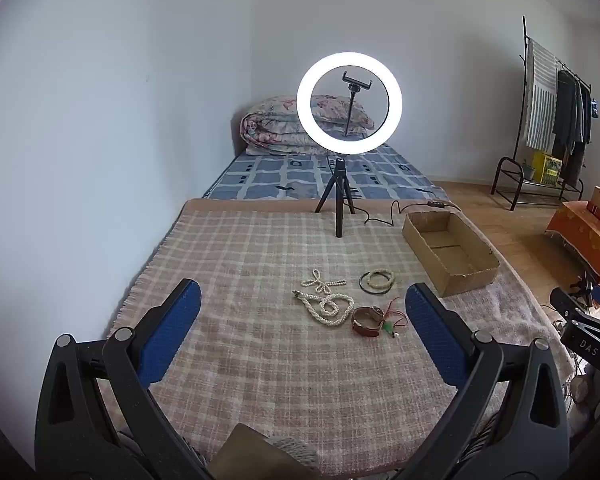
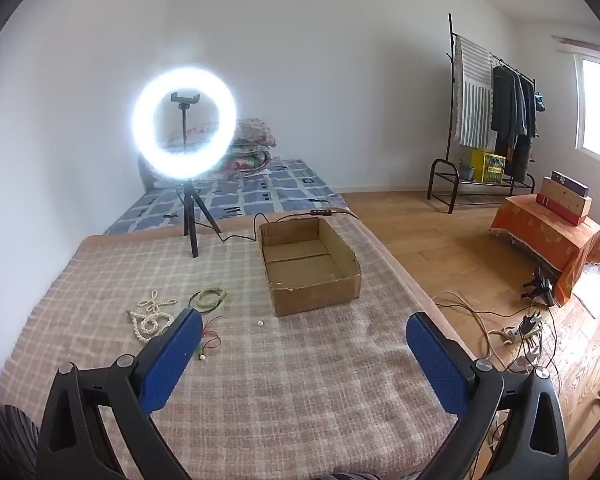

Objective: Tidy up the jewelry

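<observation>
We are holding the left gripper (image 1: 302, 312) and the right gripper (image 2: 304, 340) above the plaid blanket (image 1: 260, 360), both with jaws spread wide and gripping nothing. Just ahead, the jewelry is lying loose: a leather bracelet (image 1: 366, 321), a white bead necklace (image 1: 328, 308), then the bangles (image 1: 377, 279). We are judging the beads light, limp and slippery, best pinched where strands bunch. Farther off, the cardboard box (image 2: 310, 264) is waiting empty.
</observation>
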Tool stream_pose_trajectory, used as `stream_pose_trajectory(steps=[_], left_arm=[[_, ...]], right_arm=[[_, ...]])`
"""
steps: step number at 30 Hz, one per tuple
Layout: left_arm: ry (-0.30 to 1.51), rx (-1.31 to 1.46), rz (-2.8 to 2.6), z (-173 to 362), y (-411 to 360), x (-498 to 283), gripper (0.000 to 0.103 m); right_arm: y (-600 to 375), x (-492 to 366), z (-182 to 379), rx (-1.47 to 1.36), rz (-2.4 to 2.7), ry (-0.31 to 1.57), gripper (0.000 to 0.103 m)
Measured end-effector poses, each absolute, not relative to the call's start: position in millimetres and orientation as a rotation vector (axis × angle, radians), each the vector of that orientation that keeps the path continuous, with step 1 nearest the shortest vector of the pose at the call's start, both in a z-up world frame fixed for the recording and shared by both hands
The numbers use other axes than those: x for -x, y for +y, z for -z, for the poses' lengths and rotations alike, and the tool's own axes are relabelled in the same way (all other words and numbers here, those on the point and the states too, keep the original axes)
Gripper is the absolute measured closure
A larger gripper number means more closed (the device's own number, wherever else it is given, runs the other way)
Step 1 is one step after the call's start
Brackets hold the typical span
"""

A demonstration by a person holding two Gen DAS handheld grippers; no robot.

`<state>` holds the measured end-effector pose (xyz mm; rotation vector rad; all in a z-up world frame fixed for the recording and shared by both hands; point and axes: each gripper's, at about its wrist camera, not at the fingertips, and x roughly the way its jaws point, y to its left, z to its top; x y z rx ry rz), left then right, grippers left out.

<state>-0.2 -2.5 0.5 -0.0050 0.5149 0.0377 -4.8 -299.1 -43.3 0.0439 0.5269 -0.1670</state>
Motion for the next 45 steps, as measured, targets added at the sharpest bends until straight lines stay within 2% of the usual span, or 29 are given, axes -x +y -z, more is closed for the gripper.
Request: stream_pose_trajectory(steps=[45], left_arm=[[0.461,0.039,-0.023,-12,-4,9,0.0]], right_arm=[[-293,6,34,-0.039,0.172,0.506,0.0]])
